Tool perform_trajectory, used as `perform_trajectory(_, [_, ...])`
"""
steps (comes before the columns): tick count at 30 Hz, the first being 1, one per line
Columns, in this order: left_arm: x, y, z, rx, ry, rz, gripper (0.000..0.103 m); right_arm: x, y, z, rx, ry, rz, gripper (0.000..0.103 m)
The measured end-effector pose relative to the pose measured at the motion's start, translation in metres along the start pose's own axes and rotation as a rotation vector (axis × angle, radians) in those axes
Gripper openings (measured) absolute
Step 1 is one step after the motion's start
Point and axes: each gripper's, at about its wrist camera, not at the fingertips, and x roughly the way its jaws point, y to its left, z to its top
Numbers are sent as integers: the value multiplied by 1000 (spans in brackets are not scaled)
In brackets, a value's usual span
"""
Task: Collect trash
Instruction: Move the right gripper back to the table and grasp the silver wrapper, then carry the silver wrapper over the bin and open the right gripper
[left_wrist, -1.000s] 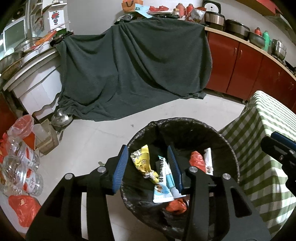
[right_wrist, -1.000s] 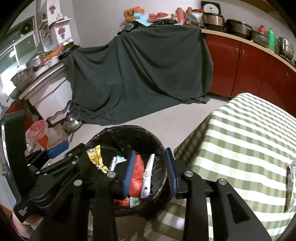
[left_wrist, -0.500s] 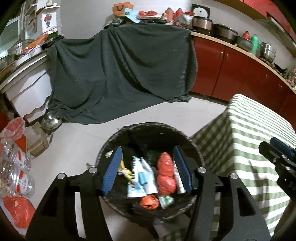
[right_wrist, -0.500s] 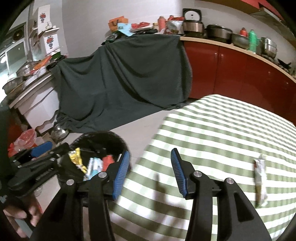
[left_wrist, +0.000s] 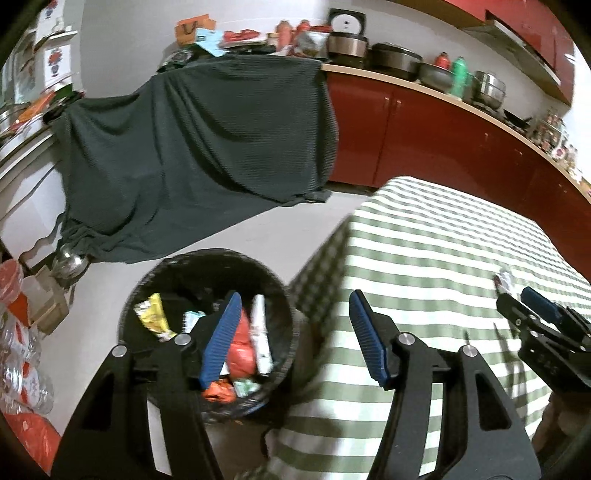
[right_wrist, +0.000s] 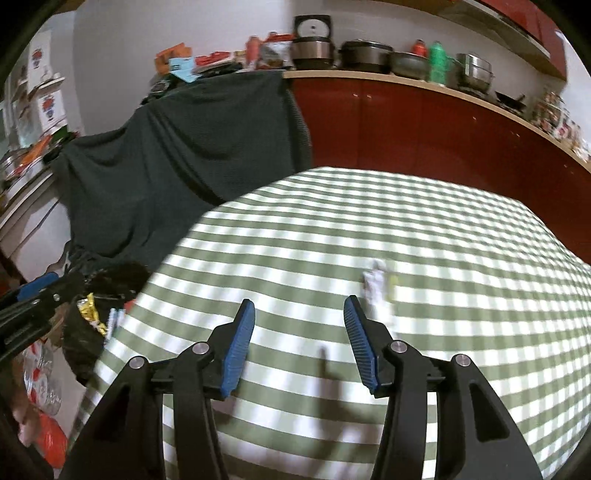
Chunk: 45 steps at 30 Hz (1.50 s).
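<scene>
Both the left gripper (left_wrist: 291, 338) and right gripper (right_wrist: 298, 345), jaws just spread and empty, have swung from the round black trash bin (left_wrist: 284, 295) toward the pale crumpled wrapper (right_wrist: 376, 286) on the green-checked tablecloth (right_wrist: 461, 258) beside the bin, likely the next pickup.

table (right_wrist: 443, 236): green-checked cloth | on it: one wrapper (right_wrist: 376, 286)

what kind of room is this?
Most likely a home kitchen: red cabinets under a counter crowded with pots, a table with a green checked cloth, and a trash bin on the floor.
</scene>
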Motion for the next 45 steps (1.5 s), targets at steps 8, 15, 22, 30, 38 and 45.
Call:
perform_trajectory(8, [6,-42,-7,49,23,-36,59,7,-32,-7,41,43,-26,50])
perform_trajectory(15, [12,-56,-9,66,37,-44,59,18,-43,-11,49,93,-11,35])
perform_trajectory(22, [16,-47,-10,56,44,-25,59,25,-46,-17,65,117,6,17])
perform_trajectory(30, [13,-6,-11,13,35,38,59,14,-10,-10,23,80,81,17])
perform_trajectory(38, [11,51,-12,-44,38,139,60,19,70,4,-70,81,233,17])
perform_trajectory(45, [14,103,-14,-82,45,219,60,35,143,16,-146,103,339,17])
